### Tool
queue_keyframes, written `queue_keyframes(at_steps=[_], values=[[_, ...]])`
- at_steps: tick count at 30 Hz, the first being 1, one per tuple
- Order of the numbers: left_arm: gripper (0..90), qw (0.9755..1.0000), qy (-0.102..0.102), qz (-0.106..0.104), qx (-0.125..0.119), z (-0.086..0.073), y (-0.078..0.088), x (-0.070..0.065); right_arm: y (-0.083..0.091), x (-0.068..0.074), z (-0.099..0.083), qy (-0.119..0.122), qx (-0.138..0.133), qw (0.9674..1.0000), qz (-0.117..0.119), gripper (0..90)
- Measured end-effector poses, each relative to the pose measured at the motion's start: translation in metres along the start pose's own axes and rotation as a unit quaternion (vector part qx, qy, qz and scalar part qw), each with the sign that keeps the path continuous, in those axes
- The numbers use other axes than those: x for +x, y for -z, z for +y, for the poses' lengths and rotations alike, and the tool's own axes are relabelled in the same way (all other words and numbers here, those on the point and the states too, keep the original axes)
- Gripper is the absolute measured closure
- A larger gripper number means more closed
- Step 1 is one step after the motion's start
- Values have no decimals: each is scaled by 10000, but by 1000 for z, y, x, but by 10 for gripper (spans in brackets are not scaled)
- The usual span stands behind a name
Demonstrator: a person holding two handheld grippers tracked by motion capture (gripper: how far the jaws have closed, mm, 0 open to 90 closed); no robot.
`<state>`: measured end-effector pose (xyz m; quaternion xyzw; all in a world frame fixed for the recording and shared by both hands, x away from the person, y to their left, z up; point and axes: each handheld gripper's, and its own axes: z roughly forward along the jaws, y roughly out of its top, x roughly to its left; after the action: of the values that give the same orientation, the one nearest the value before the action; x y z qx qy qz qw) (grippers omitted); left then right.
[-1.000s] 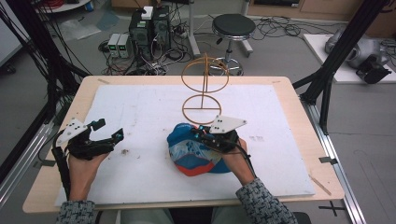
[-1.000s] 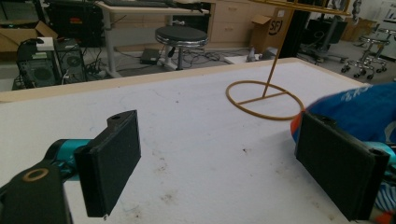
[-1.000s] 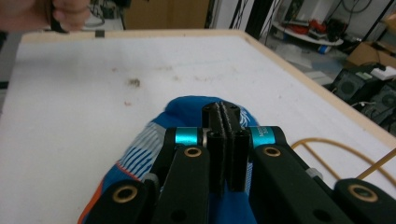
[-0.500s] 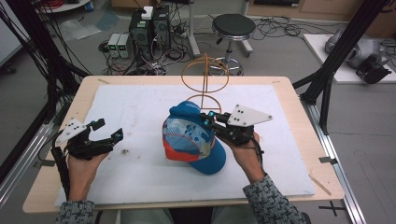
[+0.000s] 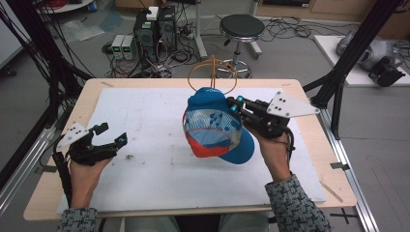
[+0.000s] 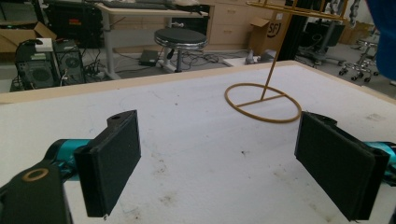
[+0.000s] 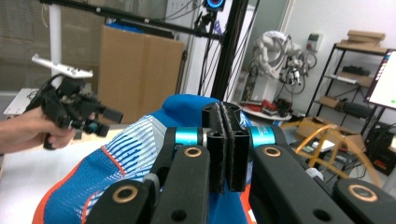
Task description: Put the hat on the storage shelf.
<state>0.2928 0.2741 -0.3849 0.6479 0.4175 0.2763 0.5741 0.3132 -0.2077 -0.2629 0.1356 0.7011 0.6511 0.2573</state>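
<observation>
Blue cap (image 5: 212, 125) is hanging from the clamped right gripper (image 5: 235, 107), risking snagging the wire stand (image 5: 213, 72) at 12 o'clock.

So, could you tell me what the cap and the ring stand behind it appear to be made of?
Cap: soft woven or knit fabric, matte, blue with white print and orange trim; it sags in the right gripper. Ring stand: thin rigid rod, probably painted metal or wood, smooth tan finish; the look leaves it open.
</observation>
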Motion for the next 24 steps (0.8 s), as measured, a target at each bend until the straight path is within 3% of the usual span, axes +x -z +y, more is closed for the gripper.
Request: queue_keyframes(at_steps=[6, 11, 16, 24], values=[[146, 10000, -14, 11, 10, 0, 0, 0, 8, -19, 23, 119, -224, 9995, -183, 895], [146, 10000, -28, -4, 29, 0, -1, -1, 6, -29, 38, 248, -228, 9990, -307, 895], [146, 10000, 6, 12, 6, 0, 0, 0, -7, -45, 54, 377, -190, 9979, -492, 895], [146, 10000, 30, -5, -27, 0, 0, 1, -28, -71, 58, 531, -99, 9960, -707, 895]])
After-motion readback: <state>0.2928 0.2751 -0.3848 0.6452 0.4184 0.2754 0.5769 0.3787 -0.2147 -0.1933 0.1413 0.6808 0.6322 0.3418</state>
